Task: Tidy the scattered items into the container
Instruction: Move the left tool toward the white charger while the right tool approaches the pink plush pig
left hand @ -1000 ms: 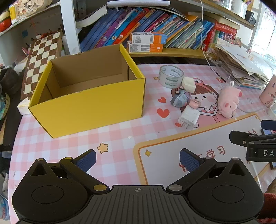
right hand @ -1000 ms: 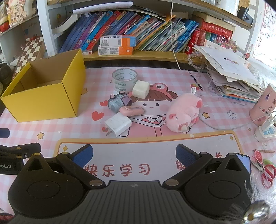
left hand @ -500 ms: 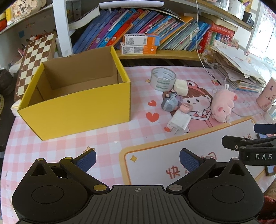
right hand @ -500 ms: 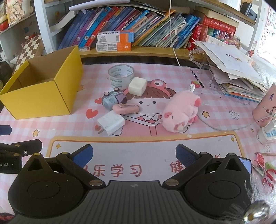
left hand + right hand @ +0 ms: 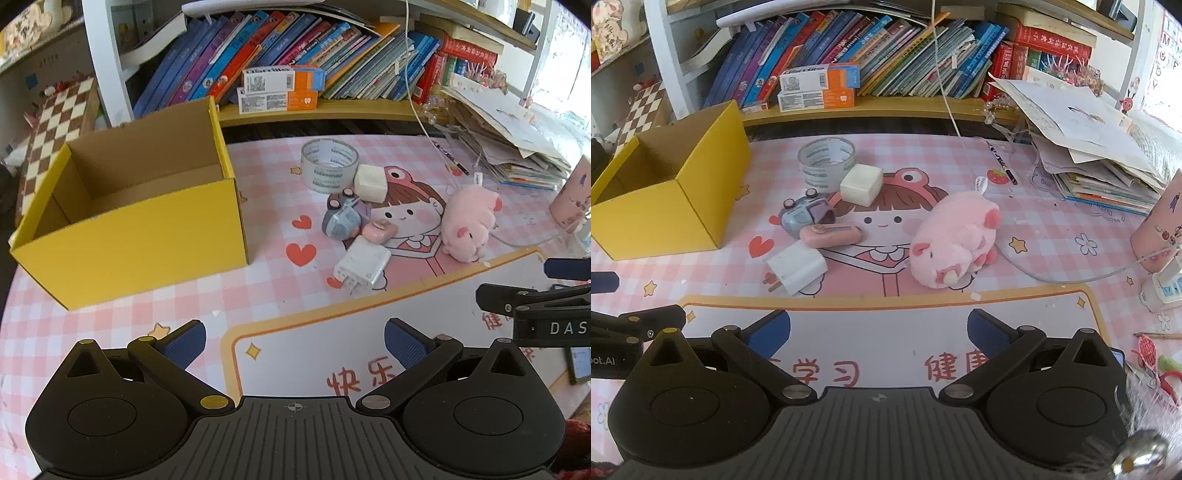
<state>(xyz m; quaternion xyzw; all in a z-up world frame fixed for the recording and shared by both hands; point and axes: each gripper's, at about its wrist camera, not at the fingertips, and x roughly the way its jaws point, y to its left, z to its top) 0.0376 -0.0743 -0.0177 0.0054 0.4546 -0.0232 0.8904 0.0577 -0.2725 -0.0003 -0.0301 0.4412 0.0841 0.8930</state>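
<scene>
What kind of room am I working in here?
Most likely a child's study desk at home: a pink checked cartoon desk mat, a low shelf of leaning colourful children's books, and a wooden chessboard propped beside the open yellow cardboard box.

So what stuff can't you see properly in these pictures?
- Yellow box, both views: its front wall hides part of the floor inside, so I can't tell if it is empty.
- Pink cup: cut off by the right edge in both views.
- Phone, left wrist view: mostly hidden behind the right gripper.
- Tape roll: its printed words are too small to read.
</scene>
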